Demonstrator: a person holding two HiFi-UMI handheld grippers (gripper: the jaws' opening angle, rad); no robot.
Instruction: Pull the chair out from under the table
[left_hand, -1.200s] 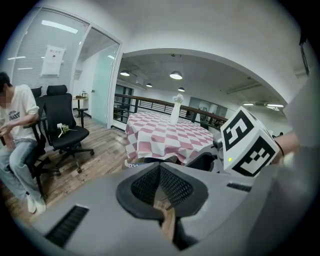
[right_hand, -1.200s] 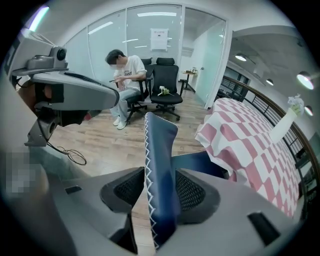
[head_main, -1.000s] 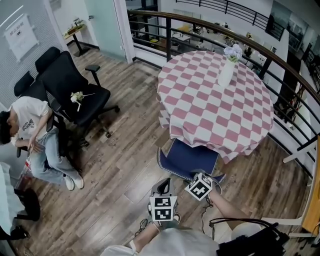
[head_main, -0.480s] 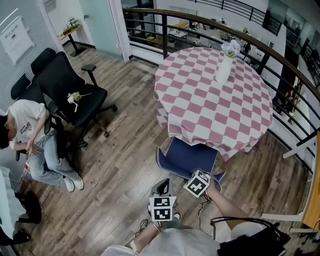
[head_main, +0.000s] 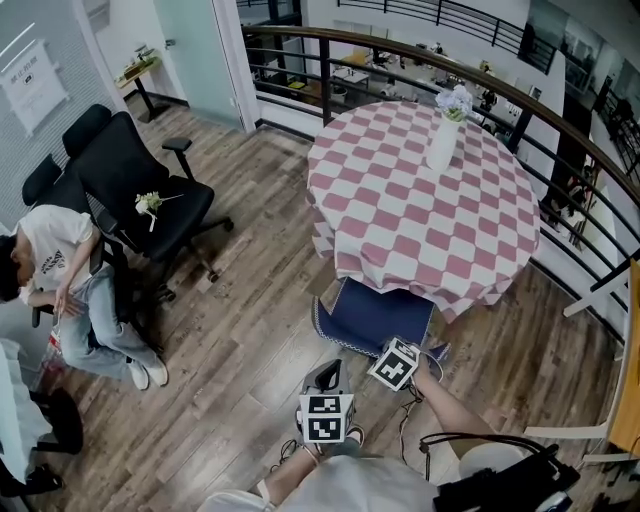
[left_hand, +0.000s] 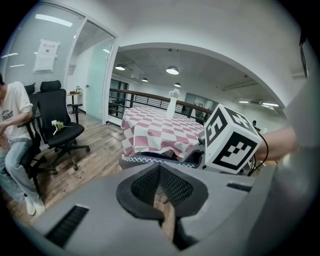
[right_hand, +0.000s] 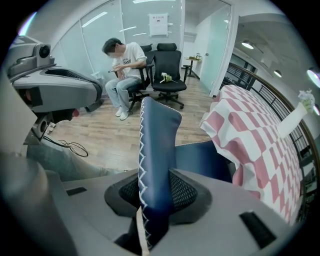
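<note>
1. The right hand-held gripper (right_hand: 156, 194) had just been closing its jaws, and its pads pinched the top edge of the blue chair (head_main: 374, 314) back.
2. That grip looked ready for pulling. The chair sat lower centre, its seat partly beneath the checkered surface (head_main: 400, 220).
3. The right hand pointed steeply down. The left hand-held gripper (left_hand: 160, 186) hung closed and empty beside it.

Blue chair (head_main: 375, 315) tucked partly under pink-checked table (head_main: 400, 225), vase (head_main: 441, 148) set on top, right gripper (head_main: 392, 352) placed at chair's back, jaws just closing, left gripper (head_main: 325, 374) held alongside above floor (head_main: 250, 330).
</note>
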